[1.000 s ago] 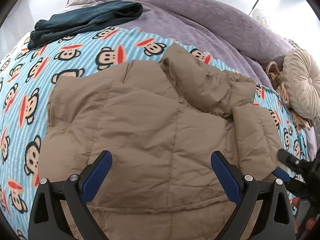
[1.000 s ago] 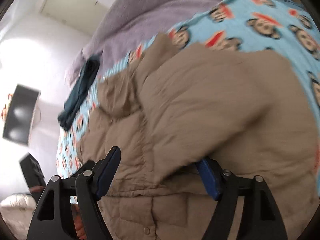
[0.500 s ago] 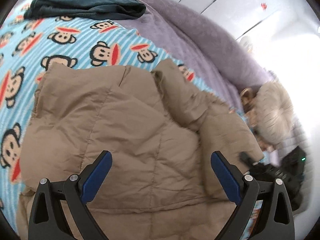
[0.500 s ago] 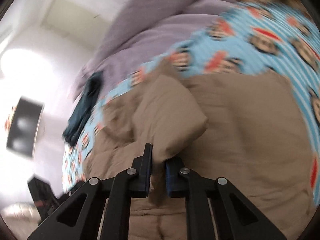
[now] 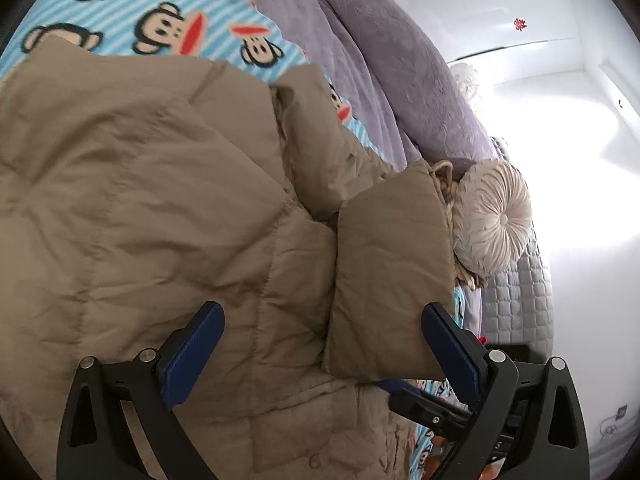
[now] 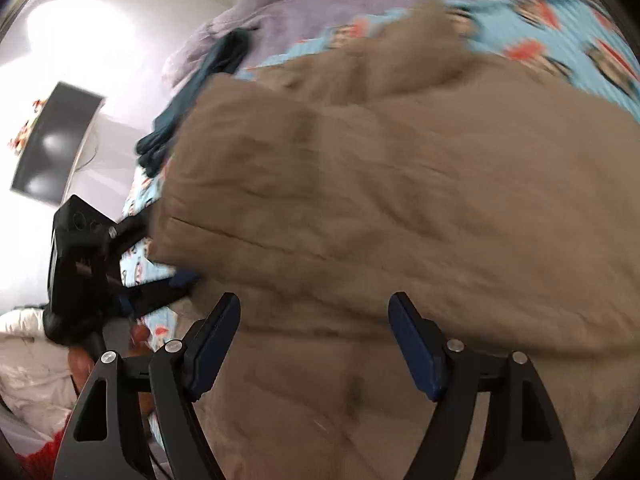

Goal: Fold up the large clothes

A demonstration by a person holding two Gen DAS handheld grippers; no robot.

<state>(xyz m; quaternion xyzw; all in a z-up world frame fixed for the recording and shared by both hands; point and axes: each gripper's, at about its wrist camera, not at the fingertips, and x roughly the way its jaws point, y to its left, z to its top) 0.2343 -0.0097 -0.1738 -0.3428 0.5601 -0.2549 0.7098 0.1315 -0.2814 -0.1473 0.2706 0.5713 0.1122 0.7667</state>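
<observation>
A tan quilted jacket (image 5: 160, 208) lies spread over a bed (image 5: 384, 80), on a blue striped blanket (image 5: 168, 12) printed with monkey faces. One sleeve (image 5: 390, 276) is folded in over the jacket's body, its cuff end near the edge of the bed. The collar part (image 5: 320, 136) bunches up toward the purple cover that lies along the far side of the bed.

The left gripper (image 5: 322, 344) hovers over the jacket's lower part with its jaws wide apart, holding nothing; the folded sleeve sits between its blue pads (image 5: 192, 348). The right gripper (image 6: 316, 344) also has its jaws spread apart and empty, just above the jacket; this view is blurred.

A round cream pillow (image 5: 494, 220) rests near the edge of the bed, just beyond the sleeve. A dark blue folded garment (image 6: 196, 92) lies on the bed well apart from the jacket. A dark screen (image 6: 56, 144) hangs on the white wall.
</observation>
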